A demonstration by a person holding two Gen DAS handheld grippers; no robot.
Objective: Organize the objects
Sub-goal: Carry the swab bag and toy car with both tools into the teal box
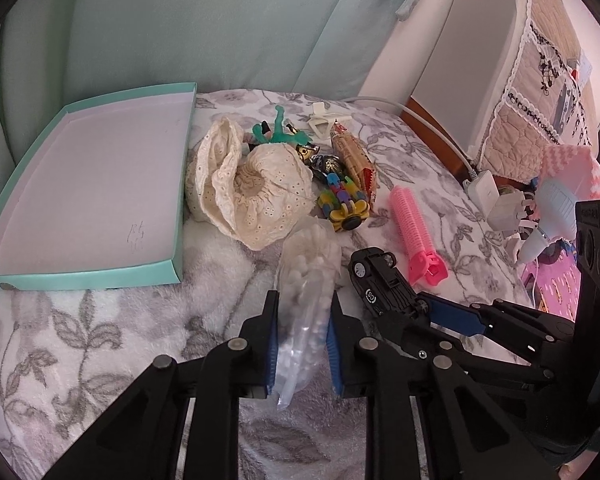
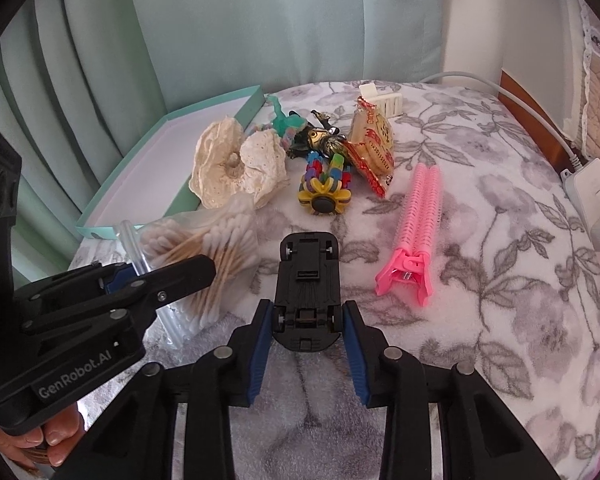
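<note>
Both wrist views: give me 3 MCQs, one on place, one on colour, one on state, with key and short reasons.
1. Where is the tray relative to the lace cloth, seen from the left wrist?
A. left of it
B. right of it
C. on top of it

2. What colour is the hair roller?
A. green
B. pink
C. white

3. How does the toy car lie?
A. on its wheels
B. underside up
C. inside the tray

Key:
1 A, the tray's wall sits left of the cloth.
2 B, roller and its clip are pink.
3 B, the right wrist view shows chassis and axles facing up, the right gripper clamped on its near end; the left gripper pinches the swab bag.
</note>
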